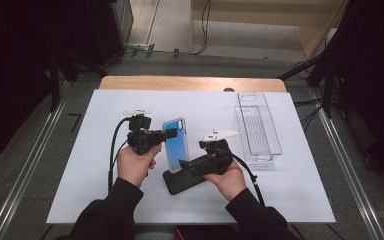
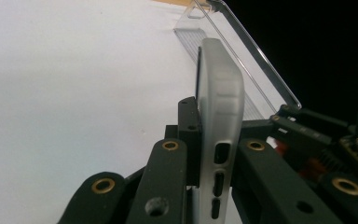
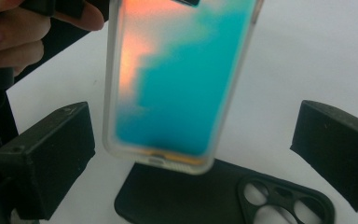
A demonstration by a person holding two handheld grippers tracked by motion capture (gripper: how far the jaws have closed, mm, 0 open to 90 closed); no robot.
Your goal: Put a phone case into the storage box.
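Observation:
A phone case (image 1: 175, 144) with a teal and orange back and a frosted rim stands upright above the white sheet. My left gripper (image 1: 166, 135) is shut on its edge; in the left gripper view the phone case (image 2: 220, 107) sits clamped between the two black jaws of the left gripper (image 2: 216, 144). A black phone case (image 1: 181, 182) with a camera cut-out lies flat just below it. My right gripper (image 1: 186, 165) is open beside the upright case's lower end. In the right gripper view the teal case (image 3: 177, 79) hangs between the wide-apart jaws of the right gripper (image 3: 193, 144), above the black case (image 3: 200, 198).
A clear plastic tray (image 1: 258, 127) lies at the right of the white sheet (image 1: 80, 175), also seen as the clear tray (image 2: 256, 60) beyond the held case. The person's left hand (image 3: 9, 42) is at the upper left in the right gripper view. Cables trail from both grippers.

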